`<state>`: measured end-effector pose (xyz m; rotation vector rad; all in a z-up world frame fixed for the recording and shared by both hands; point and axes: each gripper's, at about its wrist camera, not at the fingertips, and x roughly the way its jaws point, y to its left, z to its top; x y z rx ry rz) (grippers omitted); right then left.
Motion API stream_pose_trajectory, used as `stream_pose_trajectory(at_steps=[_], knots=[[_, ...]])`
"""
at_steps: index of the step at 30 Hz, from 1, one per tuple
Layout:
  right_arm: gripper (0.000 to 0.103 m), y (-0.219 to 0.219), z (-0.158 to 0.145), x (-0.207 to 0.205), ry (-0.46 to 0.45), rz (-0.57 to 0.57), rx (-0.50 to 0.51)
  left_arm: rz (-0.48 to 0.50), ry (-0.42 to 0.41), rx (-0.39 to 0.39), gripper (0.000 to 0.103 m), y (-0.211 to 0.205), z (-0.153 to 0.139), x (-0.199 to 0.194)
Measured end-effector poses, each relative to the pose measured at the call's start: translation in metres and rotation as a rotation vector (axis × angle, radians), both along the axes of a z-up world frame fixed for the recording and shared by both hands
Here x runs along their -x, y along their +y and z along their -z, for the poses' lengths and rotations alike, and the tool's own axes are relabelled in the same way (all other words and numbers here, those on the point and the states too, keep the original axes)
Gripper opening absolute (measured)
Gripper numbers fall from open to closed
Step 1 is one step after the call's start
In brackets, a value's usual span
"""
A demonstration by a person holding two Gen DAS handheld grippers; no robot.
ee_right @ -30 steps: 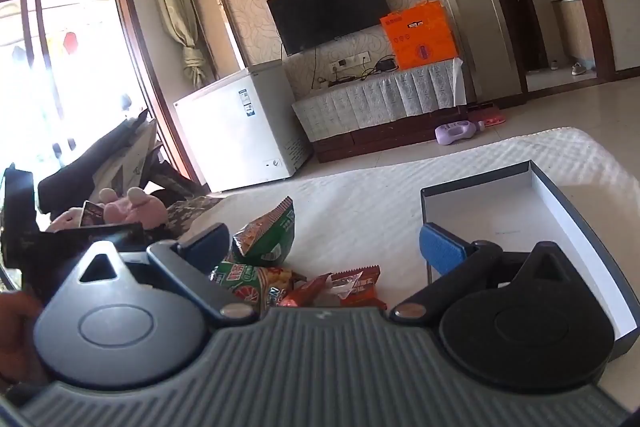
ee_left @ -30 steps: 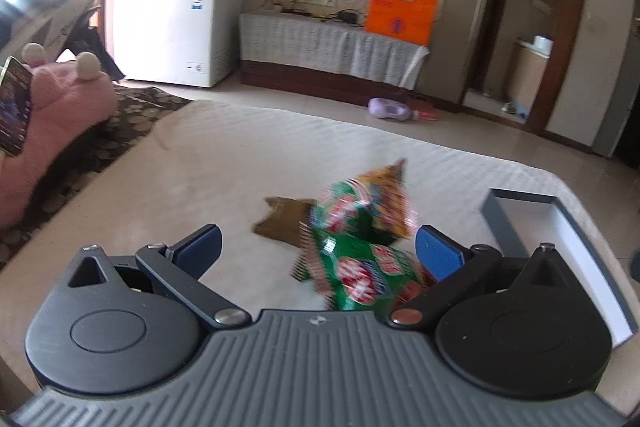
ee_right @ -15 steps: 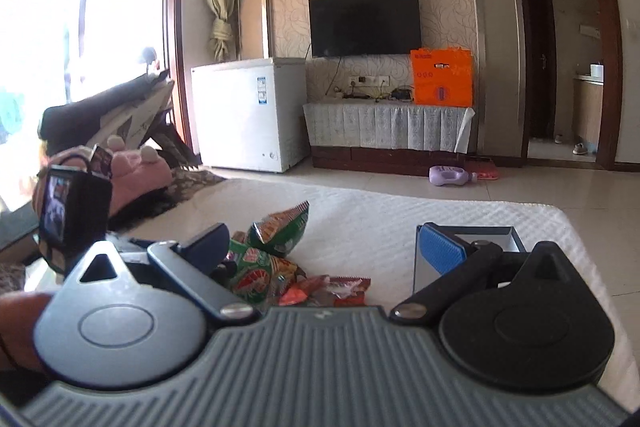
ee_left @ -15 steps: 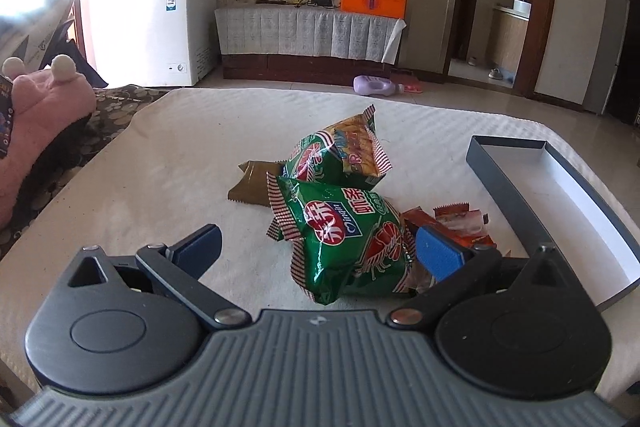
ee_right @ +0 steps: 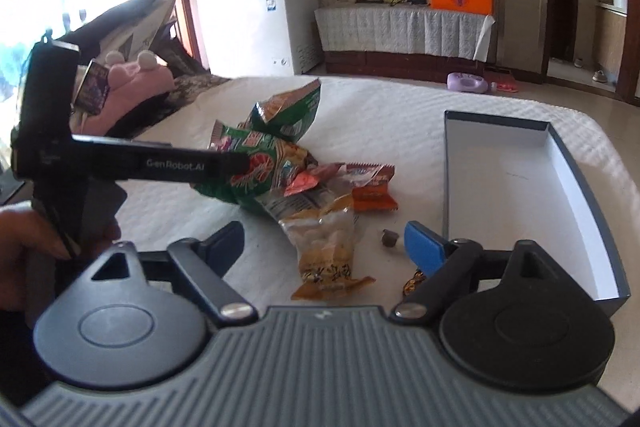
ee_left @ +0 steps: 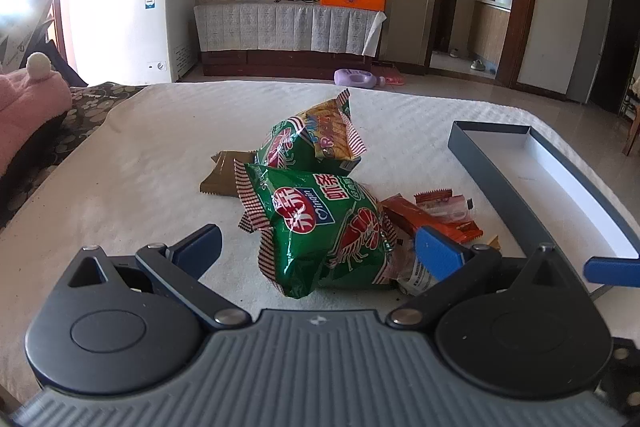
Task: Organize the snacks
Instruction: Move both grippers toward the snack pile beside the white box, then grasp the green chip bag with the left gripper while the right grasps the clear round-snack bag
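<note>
Left wrist view: left gripper [ee_left: 318, 245] has swung down level, fingers wide, straddling the green snack bag [ee_left: 320, 227].
Right gripper [ee_right: 324, 241]: fingers wide, now low over the yellow packet [ee_right: 326, 247].
Box [ee_right: 520, 195]: empty on the bed; sorting seems about to start.

The left gripper [ee_left: 318, 247] hangs wide apart around a green prawn-cracker bag [ee_left: 320, 227] on the white bed [ee_left: 132, 179]. A second green bag [ee_left: 312, 143] lies behind, and an empty dark-rimmed box [ee_left: 496, 179] sits to the right.
</note>
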<state>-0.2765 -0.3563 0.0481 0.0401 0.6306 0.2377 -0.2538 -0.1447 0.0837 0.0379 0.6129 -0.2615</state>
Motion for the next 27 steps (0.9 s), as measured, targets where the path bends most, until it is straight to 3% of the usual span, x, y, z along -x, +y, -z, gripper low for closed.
stream_pose_trajectory(at_steps=[25,27], knots=[[0.074,0.019,0.025,-0.025,0.082,-0.014,0.071,-0.068,0.024,-0.015,0.103,0.008,0.009,-0.017],[0.069,0.019,0.027,-0.028,0.085,-0.002,0.086,-0.073,0.033,-0.016,0.103,0.009,0.011,-0.019]])
